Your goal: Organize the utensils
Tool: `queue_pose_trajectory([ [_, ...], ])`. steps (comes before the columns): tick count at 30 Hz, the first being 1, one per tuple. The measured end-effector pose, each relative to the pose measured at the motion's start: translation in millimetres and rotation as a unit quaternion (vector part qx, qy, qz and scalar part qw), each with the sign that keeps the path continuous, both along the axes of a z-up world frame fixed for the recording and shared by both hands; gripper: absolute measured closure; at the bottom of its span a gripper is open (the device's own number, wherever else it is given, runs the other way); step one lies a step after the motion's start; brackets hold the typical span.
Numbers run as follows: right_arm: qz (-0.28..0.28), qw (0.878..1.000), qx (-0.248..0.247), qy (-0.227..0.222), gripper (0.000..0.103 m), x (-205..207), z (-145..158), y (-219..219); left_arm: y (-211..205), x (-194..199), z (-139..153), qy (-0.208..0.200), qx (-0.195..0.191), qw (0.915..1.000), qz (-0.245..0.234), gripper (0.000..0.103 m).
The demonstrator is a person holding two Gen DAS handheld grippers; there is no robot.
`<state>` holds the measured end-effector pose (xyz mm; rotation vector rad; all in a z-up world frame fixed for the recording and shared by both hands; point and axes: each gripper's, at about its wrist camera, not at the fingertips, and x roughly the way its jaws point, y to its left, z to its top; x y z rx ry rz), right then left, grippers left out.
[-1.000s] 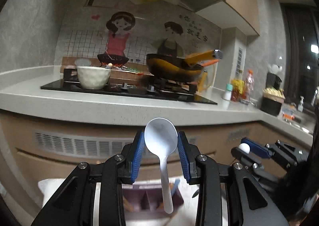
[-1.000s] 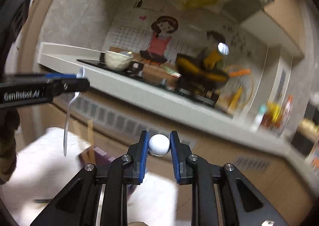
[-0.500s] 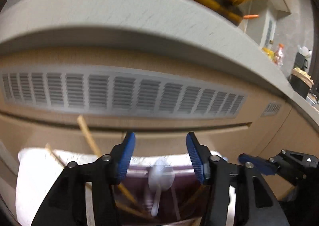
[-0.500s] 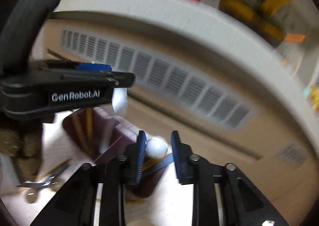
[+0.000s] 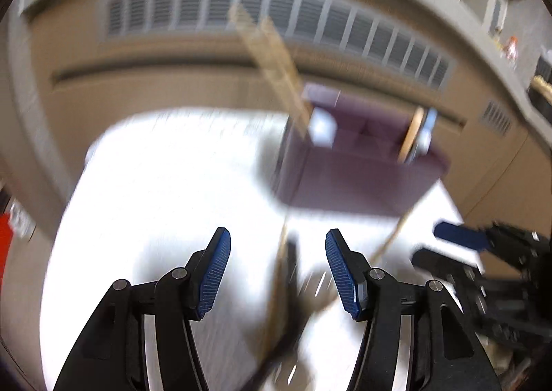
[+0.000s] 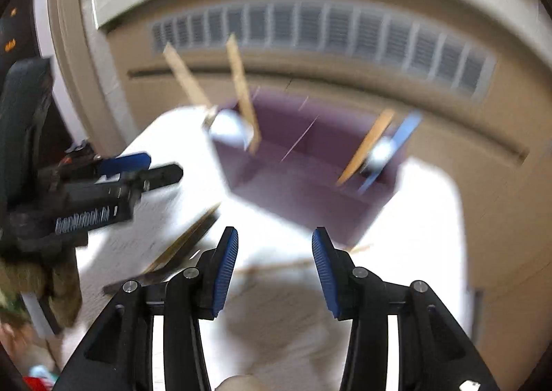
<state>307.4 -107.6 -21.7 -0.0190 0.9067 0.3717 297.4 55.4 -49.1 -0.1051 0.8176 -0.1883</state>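
Both claws, left (image 5: 277, 270) and right (image 6: 275, 265), just opened, empty; one purple holder (image 6: 303, 184) ahead: two white spoons, three wooden sticks, one blue handle.

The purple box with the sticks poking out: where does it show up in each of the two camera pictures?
Left wrist view: the purple box sits right of centre, above the left hand-held gripper, on the white table.
Right wrist view: it sits at centre, above the right hand-held gripper.
Shared landmark: the slatted vent in the cabinet behind the box.
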Motion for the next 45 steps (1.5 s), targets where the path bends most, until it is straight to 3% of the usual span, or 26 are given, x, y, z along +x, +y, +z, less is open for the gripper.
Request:
queue_pose_trajectory([
  [3,-0.027,0.999,0.001,0.032,0.06,3,-25,17,19,-35,-23,0.028,-0.001,0.9994,0.019,0.045],
  [8,-0.138,0.989,0.002,0.051,0.061,28,-50,26,35,-74,-35,0.057,-0.019,0.9976,0.034,0.045],
  [13,-0.152,0.986,-0.043,0.055,0.061,25,-58,34,47,-86,-30,0.063,-0.034,0.9967,0.038,0.044],
  [16,-0.136,0.988,-0.044,0.062,0.068,9,-60,27,54,-87,-28,0.068,-0.049,0.9956,0.042,0.044],
  [18,-0.122,0.989,-0.045,0.065,0.079,-6,-56,21,54,-85,-27,0.07,-0.056,0.9952,0.038,0.044],
  [20,-0.11,0.99,-0.049,0.074,0.1,-22,-51,12,50,-86,-27,0.074,-0.057,0.9952,0.029,0.044],
  [24,-0.106,0.99,-0.047,0.078,0.1,-50,-47,-9,36,-81,-28,0.084,-0.065,0.9943,-0.002,0.044],
  [27,-0.106,0.99,-0.043,0.079,0.1,-68,-43,-23,20,-72,-30,0.095,-0.057,0.9932,-0.033,0.044],
  [31,-0.104,0.991,-0.041,0.073,0.099,-79,-37,-31,-7,-47,-28,0.089,-0.006,0.9926,-0.082,0.044],
  [36,-0.085,0.994,-0.027,0.059,0.093,-89,-33,-26,-28,-12,-41,0.108,0.041,0.9885,-0.098,0.045],
  [38,-0.085,0.995,-0.015,0.058,0.083,-88,-29,-26,-30,-6,-46,0.109,0.058,0.9884,-0.088,0.054],
  [40,-0.095,0.994,-0.004,0.054,0.079,-81,-25,-26,-29,-7,-44,0.104,0.056,0.9902,-0.075,0.082],
  [45,-0.149,0.987,0.013,0.066,0.078,-41,-29,-23,-13,-28,-37,0.096,-0.007,0.9942,-0.048,0.09],
])
